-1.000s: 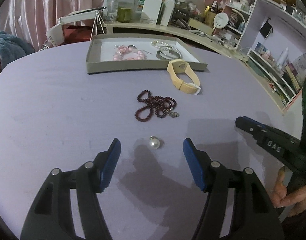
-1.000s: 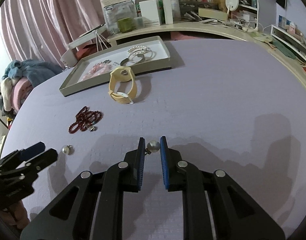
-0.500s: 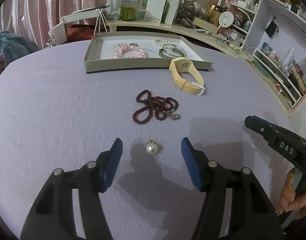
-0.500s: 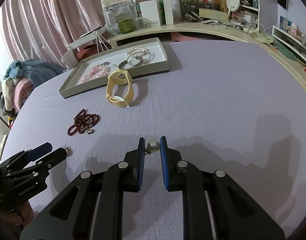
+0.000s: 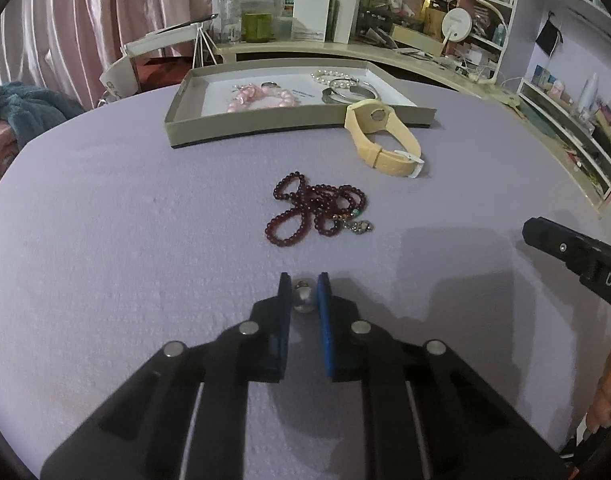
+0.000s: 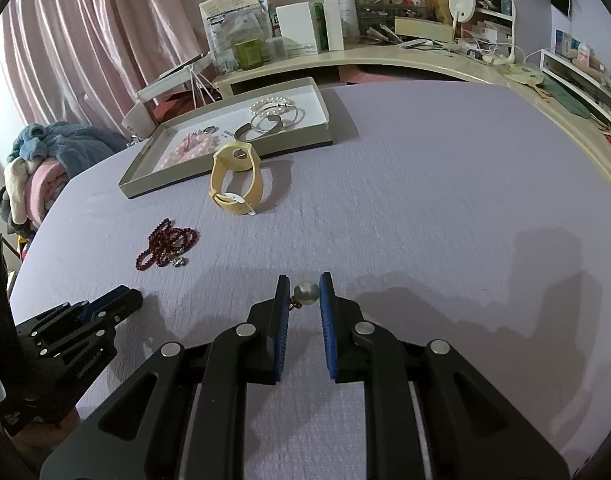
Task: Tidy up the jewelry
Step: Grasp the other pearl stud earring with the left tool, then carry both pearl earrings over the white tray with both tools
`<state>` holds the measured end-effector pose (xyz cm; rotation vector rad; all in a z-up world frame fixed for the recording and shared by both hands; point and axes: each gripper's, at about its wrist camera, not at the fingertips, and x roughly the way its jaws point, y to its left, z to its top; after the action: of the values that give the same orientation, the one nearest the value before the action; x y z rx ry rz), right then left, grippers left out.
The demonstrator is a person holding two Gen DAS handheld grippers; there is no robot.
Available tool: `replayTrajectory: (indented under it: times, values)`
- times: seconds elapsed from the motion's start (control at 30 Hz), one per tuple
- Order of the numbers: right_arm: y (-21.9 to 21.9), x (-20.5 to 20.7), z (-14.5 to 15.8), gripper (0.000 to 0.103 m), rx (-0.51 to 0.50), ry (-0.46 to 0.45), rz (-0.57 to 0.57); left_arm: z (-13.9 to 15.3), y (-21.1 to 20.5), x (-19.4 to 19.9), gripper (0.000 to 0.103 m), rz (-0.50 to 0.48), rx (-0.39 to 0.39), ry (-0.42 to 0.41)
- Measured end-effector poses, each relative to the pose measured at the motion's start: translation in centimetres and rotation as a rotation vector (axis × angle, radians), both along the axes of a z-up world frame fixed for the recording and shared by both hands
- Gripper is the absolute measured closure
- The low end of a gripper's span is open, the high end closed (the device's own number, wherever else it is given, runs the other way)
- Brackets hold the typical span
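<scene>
Over the lavender cloth-covered table, the left gripper has its blue-padded fingers pinched against a small round pearl earring that sits between the tips, low by the cloth. The right gripper likewise clamps a second pearl earring with a little dark metal clasp, the pearl caught between its pads just above the table. Ahead of the left gripper lies a tangled strand of dark red beads with a small silver charm, and beyond that a cream rubber watch strap buckled into a loop stands on its edge, touching the front wall of a shallow grey cardboard tray. Inside the tray I can see a pink bead bracelet, some silver bangles and a string of white pearls. Behind the table runs a cluttered beige shelf and pink curtains.
</scene>
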<state>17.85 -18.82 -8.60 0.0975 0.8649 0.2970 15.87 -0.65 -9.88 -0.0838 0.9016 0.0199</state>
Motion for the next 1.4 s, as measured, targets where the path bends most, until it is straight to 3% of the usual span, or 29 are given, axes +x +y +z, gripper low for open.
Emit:
replayTrajectory:
  times: [0.13,0.53,1.4]
  values:
    - [-0.1,0.0,0.1,0.087,0.005,-0.001,0.003,0.2,0.6,-0.2,0.090,0.009,-0.009,-0.003]
    - [1.5,0.5,1.0,0.087,0.020,-0.018,0.046,5.0,4.7,-1.4,0.090,0.089,-0.036,-0.121]
    - [3.3,1.6,1.0,0.087,0.008,-0.014,0.083,4.3,6.2,-0.8,0.090,0.111,-0.060,-0.098]
